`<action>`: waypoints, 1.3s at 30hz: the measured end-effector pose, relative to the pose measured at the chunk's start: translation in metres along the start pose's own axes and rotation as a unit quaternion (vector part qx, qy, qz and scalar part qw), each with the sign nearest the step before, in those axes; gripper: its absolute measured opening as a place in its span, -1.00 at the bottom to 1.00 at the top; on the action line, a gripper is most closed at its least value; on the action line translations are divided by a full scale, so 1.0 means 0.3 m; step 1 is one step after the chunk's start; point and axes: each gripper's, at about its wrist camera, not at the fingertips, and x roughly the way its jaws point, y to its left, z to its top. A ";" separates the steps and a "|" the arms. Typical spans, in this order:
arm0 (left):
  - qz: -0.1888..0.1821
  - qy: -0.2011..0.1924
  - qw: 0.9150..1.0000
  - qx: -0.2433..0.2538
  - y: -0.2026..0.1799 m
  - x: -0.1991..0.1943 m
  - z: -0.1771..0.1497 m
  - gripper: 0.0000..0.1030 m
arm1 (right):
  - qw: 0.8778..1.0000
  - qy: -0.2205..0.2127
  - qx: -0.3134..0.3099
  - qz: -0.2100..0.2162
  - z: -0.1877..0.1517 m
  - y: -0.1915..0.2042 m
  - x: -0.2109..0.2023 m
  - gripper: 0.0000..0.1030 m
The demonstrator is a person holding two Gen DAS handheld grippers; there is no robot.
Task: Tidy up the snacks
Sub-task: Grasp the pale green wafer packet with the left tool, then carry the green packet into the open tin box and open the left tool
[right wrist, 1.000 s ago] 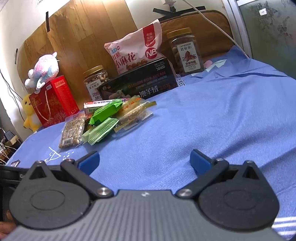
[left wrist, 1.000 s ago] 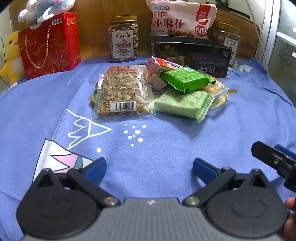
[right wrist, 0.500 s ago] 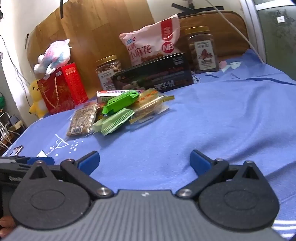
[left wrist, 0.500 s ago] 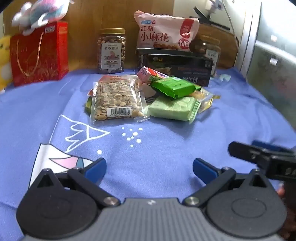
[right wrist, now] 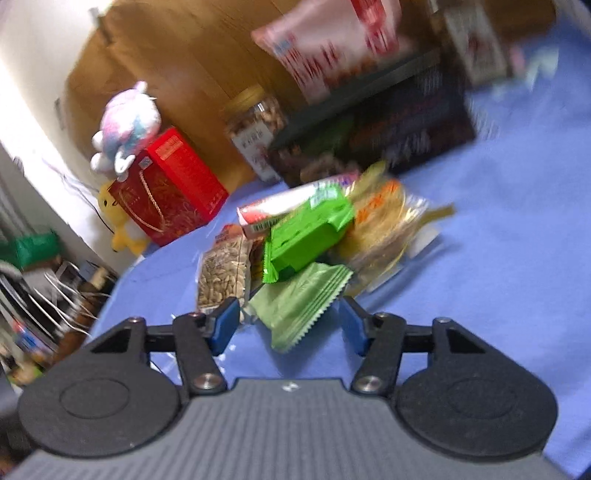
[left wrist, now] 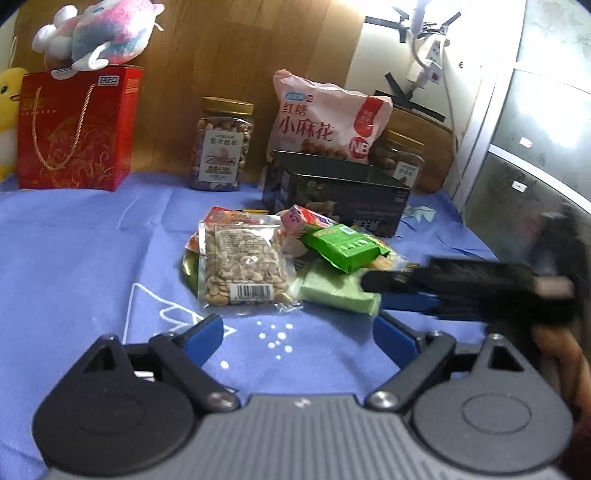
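A pile of snack packets lies on the blue cloth: a clear bag of nuts (left wrist: pixel 242 269), a bright green packet (left wrist: pixel 343 247) on top, a pale green packet (left wrist: pixel 338 290) in front, a pink box (left wrist: pixel 303 218) and a yellow clear packet (right wrist: pixel 384 229). My left gripper (left wrist: pixel 299 339) is open and empty, short of the pile. My right gripper (right wrist: pixel 290 323) is open, its fingers on either side of the near end of the pale green packet (right wrist: pixel 303 306). It shows from the side in the left wrist view (left wrist: pixel 373 291). The right wrist view is blurred.
An open black box (left wrist: pixel 340 192) stands behind the pile, with two nut jars (left wrist: pixel 221 146) and a pink snack bag (left wrist: pixel 325 118) by the wooden wall. A red gift box (left wrist: pixel 77 129) with a plush toy (left wrist: pixel 99 33) stands far left. Clutter lies beyond the left edge (right wrist: pixel 37 280).
My right gripper has swung left and forward to the pile, and now straddles the pale green packet. My left gripper has moved closer to the pile and tilted upward.
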 end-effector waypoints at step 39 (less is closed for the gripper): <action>-0.158 0.153 0.968 0.118 -0.521 0.350 0.034 -0.04 | 0.961 -0.105 -0.223 -0.125 -0.271 -0.109 -0.428 -0.31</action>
